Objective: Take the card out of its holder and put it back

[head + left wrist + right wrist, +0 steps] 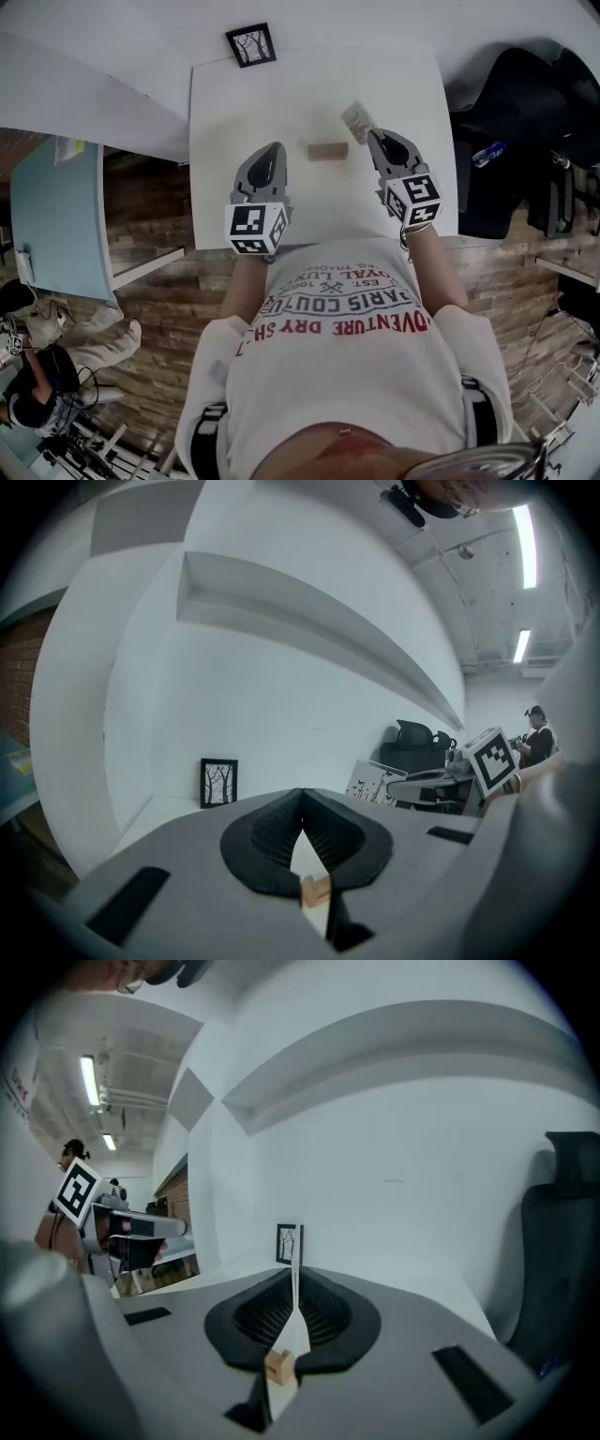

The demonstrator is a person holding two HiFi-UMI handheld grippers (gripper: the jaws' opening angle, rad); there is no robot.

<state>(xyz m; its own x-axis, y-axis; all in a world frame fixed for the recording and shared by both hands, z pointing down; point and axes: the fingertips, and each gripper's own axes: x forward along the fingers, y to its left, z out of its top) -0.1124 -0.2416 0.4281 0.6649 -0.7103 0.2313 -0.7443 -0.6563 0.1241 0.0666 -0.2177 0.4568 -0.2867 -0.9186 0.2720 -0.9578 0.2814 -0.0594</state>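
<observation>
**Q:** Which step of the task is shown?

**A:** The taking-out half looks finished. The small white card with fine dark print (356,120) is clear of its holder. The black ribbed fingers (323,1314) of the right gripper (372,135) are pressed together on one edge of it. The card juts out beyond the fingertips and appears edge-on in the right gripper view. The short pale wooden block holder (328,151) lies on the white bench (225,103), below and to the left of those fingers and apart from the card. It sits between the two sets of fingertips.

**Q:** What does the next move call for?

**A:** Most likely the return. The card's free edge must come down over the holder, line up with its slot and slide in without tipping the light block. The slot itself cannot be made out here. The left gripper (275,148) could steady the block. Its fingers meet at the tips with nothing between them, and the holder lies just to their right.

**Q:** And the pose of the arms?

**A:** Both forearms reach forward over the near edge of the bench. The two grippers point away from the body and converge slightly toward the holder, with the right one reaching a little farther. A small black-framed picture (251,44) stands well beyond both sets of fingers.
</observation>
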